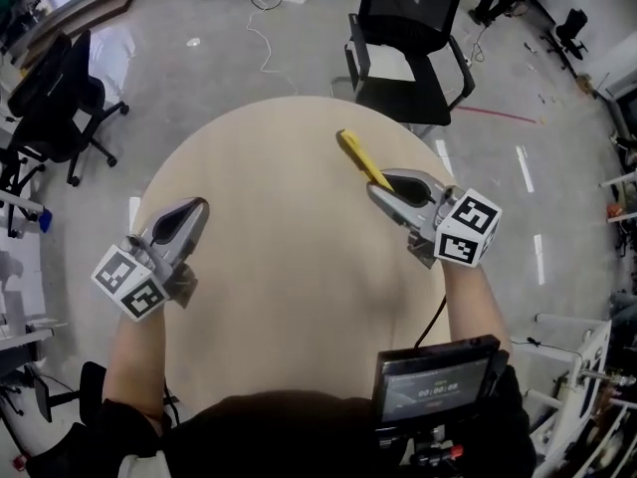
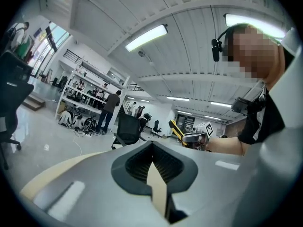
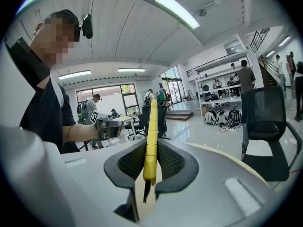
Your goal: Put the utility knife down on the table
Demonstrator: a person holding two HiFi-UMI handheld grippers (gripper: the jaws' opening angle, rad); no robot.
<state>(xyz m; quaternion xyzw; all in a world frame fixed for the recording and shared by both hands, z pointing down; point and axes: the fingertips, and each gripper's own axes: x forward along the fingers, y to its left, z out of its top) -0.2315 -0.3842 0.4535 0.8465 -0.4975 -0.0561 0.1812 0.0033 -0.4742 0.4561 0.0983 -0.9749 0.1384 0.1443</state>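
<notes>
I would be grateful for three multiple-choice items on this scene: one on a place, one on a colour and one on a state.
1. Where is the utility knife?
A) lying flat, let go
B) between the right tool's jaws
C) out of every view

2. What colour is the knife's body?
A) yellow
B) red
C) blue

3. What state is the left tool in?
A) gripping the knife
B) out of every view
C) empty

Answers:
1 B: the right gripper view shows the jaws closed on it.
2 A: the body reads yellow in all three views.
3 C: the left gripper view shows nothing between its jaws.
</notes>
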